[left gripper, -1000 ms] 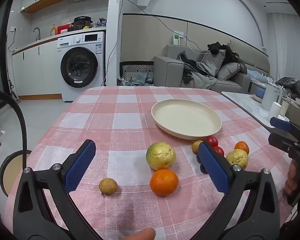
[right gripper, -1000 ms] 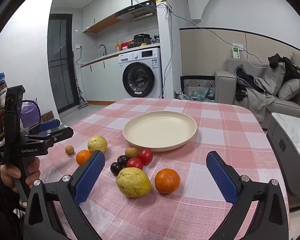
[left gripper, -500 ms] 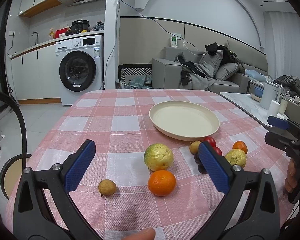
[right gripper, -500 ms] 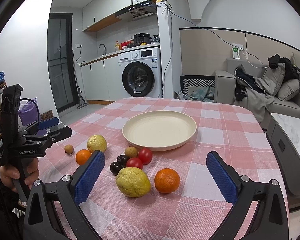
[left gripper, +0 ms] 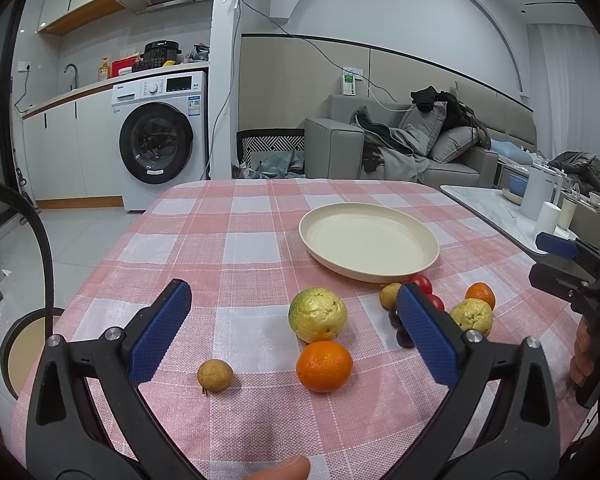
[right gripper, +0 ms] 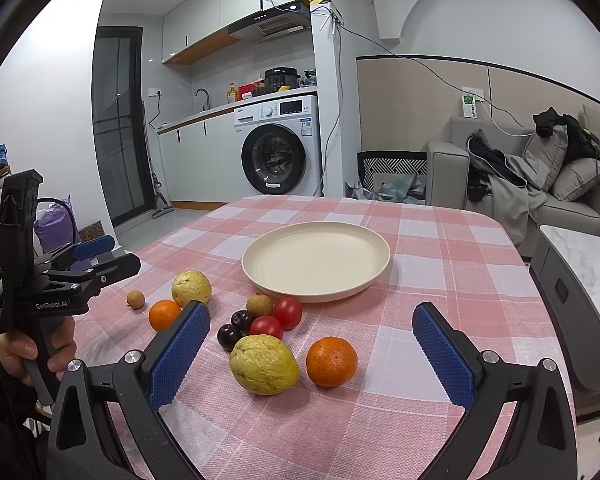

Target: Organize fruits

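Note:
An empty cream plate (left gripper: pixel 370 242) (right gripper: pixel 316 255) sits on the pink checked tablecloth. In front of it lie loose fruits: two yellow-green guavas (left gripper: pixel 318 314) (right gripper: pixel 263 363), two oranges (left gripper: pixel 324 366) (right gripper: pixel 331 361), two red tomatoes (right gripper: pixel 287 311), dark plums (right gripper: pixel 229 335) and small brown longans (left gripper: pixel 215 375) (right gripper: pixel 259 305). My left gripper (left gripper: pixel 295 336) is open and empty, above the near guava and orange. My right gripper (right gripper: pixel 312 356) is open and empty, above the other guava and orange.
The table's edge (left gripper: pixel 111 248) drops off to the left toward the floor. A marble side table (left gripper: pixel 500 208) with cups stands to the right. A washing machine (left gripper: pixel 159 140) and sofa (left gripper: pixel 400 148) stand behind the table.
Both grippers stay open. The left wrist view has shifted slightly, so the fruits sit a little further left and lower in it. The right gripper has barely moved.

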### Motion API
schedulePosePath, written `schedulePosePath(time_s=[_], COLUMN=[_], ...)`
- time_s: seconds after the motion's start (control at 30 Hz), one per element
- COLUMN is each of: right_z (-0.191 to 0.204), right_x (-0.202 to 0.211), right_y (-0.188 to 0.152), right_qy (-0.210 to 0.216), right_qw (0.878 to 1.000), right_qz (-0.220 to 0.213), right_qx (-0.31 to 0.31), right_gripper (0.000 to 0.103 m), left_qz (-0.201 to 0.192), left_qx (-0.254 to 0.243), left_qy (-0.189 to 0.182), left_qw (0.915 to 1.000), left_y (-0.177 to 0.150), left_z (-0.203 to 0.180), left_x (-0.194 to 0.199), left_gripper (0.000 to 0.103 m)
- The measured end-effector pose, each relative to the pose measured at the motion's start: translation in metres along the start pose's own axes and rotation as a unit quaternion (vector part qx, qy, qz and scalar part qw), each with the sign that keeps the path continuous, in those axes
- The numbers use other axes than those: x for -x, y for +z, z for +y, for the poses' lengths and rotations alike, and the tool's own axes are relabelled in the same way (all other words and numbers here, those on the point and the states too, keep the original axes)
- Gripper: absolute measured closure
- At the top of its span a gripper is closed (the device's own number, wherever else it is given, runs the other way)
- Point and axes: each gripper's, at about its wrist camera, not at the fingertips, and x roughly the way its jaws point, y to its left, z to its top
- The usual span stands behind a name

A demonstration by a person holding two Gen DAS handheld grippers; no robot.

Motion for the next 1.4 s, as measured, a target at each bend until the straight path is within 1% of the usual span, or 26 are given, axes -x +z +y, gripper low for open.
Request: schedulePosePath(time_s=[1.07, 1.4], right_z=[-0.0007, 0.0025], right_x=[-0.001, -0.0026], right_y=[-0.0007, -0.0008], right_qy=[0.003, -0.013], right_qw=[1.0, 1.0], right_qz=[0.004, 0.009], right_qx=[0.0, 0.006], right_gripper=[0.0, 0.0], left_qz=[0.0, 0.003], left_qx=[0.001, 0.004], left_qy=[0.001, 0.001], left_qw=[1.0, 1.0], left_y=[0.002, 0.0016], left_z=[0.0009, 0.002], left_x=[0.0002, -0.0002], left_gripper=[0.001, 0.001])
